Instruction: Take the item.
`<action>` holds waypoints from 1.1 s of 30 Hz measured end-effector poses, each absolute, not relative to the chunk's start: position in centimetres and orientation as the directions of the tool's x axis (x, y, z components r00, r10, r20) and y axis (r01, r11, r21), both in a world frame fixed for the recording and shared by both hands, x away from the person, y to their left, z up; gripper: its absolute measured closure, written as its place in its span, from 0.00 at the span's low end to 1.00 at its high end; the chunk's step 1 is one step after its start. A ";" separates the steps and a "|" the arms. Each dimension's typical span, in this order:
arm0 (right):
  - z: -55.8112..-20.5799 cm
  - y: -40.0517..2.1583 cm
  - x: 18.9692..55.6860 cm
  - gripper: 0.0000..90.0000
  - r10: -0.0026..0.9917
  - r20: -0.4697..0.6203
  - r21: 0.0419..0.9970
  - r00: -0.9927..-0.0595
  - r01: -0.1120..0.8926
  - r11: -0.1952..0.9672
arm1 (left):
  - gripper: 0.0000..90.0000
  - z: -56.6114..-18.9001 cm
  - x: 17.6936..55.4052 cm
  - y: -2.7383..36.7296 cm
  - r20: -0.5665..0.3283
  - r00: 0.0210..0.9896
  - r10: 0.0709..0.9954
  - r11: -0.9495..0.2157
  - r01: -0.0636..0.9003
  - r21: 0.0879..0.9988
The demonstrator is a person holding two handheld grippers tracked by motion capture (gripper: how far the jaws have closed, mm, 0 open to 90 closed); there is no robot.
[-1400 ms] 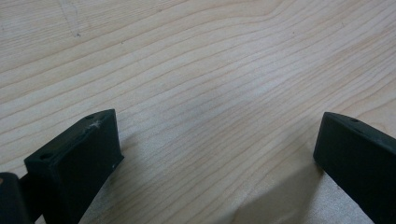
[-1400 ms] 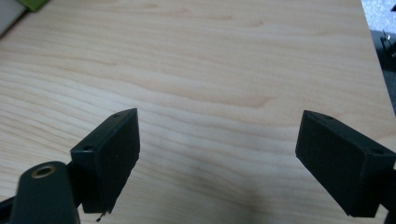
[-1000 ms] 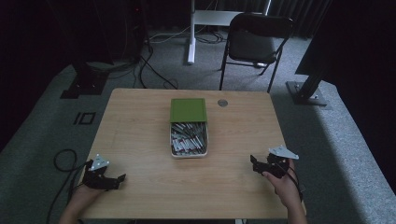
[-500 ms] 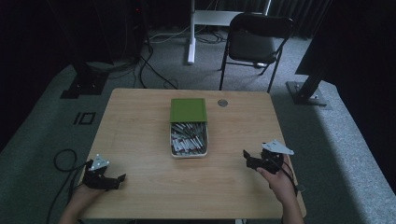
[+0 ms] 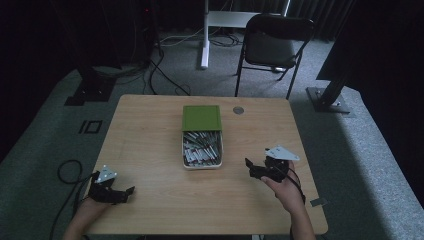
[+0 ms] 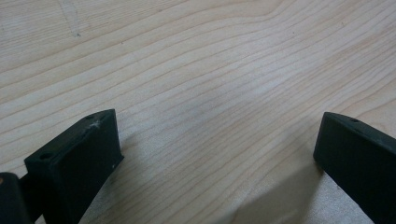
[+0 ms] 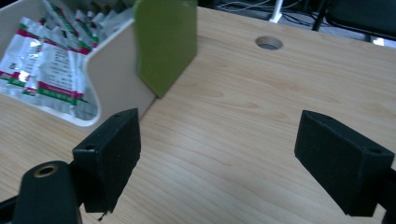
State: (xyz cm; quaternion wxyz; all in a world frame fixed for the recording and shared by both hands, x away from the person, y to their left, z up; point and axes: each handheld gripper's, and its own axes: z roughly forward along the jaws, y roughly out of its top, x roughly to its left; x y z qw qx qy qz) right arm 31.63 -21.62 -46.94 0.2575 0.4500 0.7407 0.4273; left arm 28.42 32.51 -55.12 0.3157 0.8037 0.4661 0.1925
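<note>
A white box (image 5: 202, 161) of red, white and green sachets (image 5: 200, 150) stands mid-table, with its green lid (image 5: 201, 118) at its far end. My right gripper (image 5: 251, 169) hovers open just right of the box, jaws pointing at it. In the right gripper view the open jaws of the right gripper (image 7: 219, 154) frame bare wood, with the box wall (image 7: 112, 70), the sachets (image 7: 42, 60) and the green lid (image 7: 166, 42) close ahead on the left. My left gripper (image 5: 128, 192) rests open at the table's near left corner. In the left gripper view, the left gripper (image 6: 215, 154) is empty over wood.
The wooden table (image 5: 150, 145) has a round cable hole (image 5: 238, 110) behind the box, also seen in the right gripper view as the hole (image 7: 269, 43). A black folding chair (image 5: 275, 45) stands beyond the far edge. Cables lie on the floor to the left.
My right gripper has moved left and forward across the table toward the box. The left gripper has stayed put.
</note>
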 end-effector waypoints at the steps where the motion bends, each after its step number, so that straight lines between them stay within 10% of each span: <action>1: -46.9 -21.3 31.7 0.16 0.882 0.004 0.865 -0.471 0.444 0.233 | 0.02 -55.1 28.4 32.5 0.015 0.491 0.871 -0.366 0.628 0.687; 33: -44.8 -12.9 33.1 0.19 0.786 -0.005 0.886 -0.618 0.361 0.290 | 0.02 -55.1 28.4 32.5 0.010 0.490 0.872 -0.361 0.628 0.690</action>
